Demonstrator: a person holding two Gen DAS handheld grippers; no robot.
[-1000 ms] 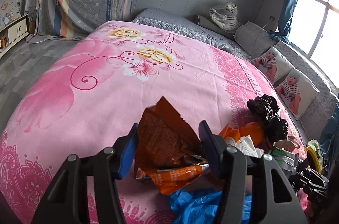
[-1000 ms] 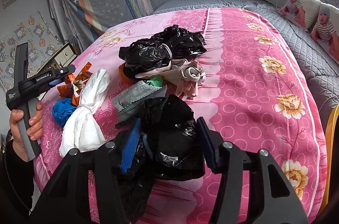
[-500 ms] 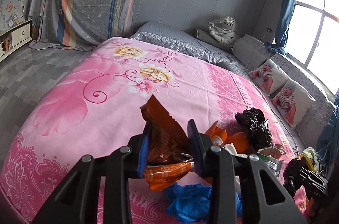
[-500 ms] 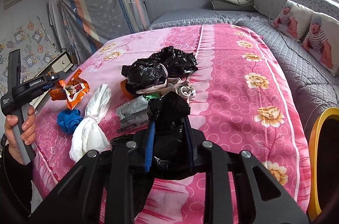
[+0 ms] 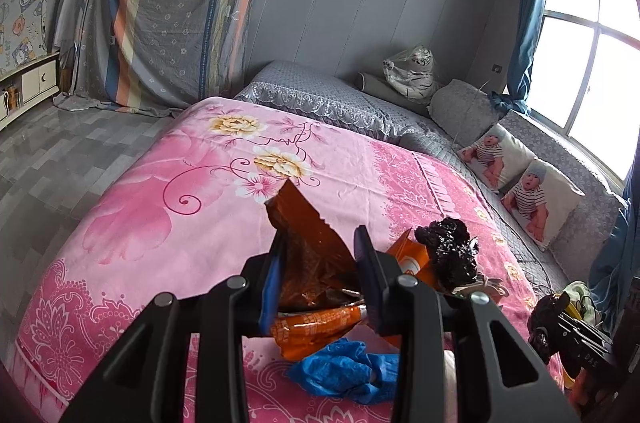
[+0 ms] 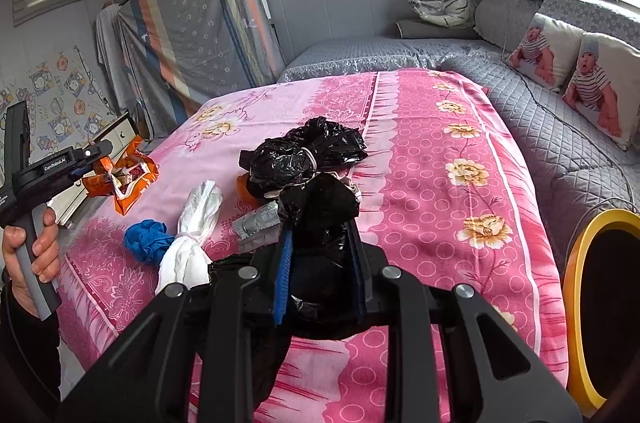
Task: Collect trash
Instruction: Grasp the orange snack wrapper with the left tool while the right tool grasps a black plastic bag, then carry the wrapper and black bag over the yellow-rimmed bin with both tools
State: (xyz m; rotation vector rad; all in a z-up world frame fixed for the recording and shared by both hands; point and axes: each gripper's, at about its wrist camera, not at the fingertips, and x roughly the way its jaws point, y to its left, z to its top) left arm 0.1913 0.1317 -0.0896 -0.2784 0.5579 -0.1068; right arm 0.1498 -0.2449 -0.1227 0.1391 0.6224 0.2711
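Note:
My left gripper (image 5: 320,243) is shut on a crumpled orange snack wrapper (image 5: 308,223) and holds it above the pink bed; the right wrist view shows that wrapper (image 6: 128,179) hanging in the air at the left. My right gripper (image 6: 319,235) is shut on a black plastic bag (image 6: 320,203), whose loose end droops below the fingers. Trash lying on the bed: a knotted black bag (image 6: 304,151), a white bag (image 6: 196,223), a blue glove (image 6: 146,239) and a grey packet (image 6: 258,223).
The pink flowered bedsheet (image 6: 440,183) covers the bed, with grey quilted bedding and baby-print pillows (image 6: 560,55) along the window side. A yellow-rimmed bin (image 6: 576,263) stands off the bed's right edge. A hand (image 6: 36,251) grips the left tool's handle.
Both grippers closed, the left on the orange wrapper and the right on the black bag. Both then rose, lifting their pieces off the bed.

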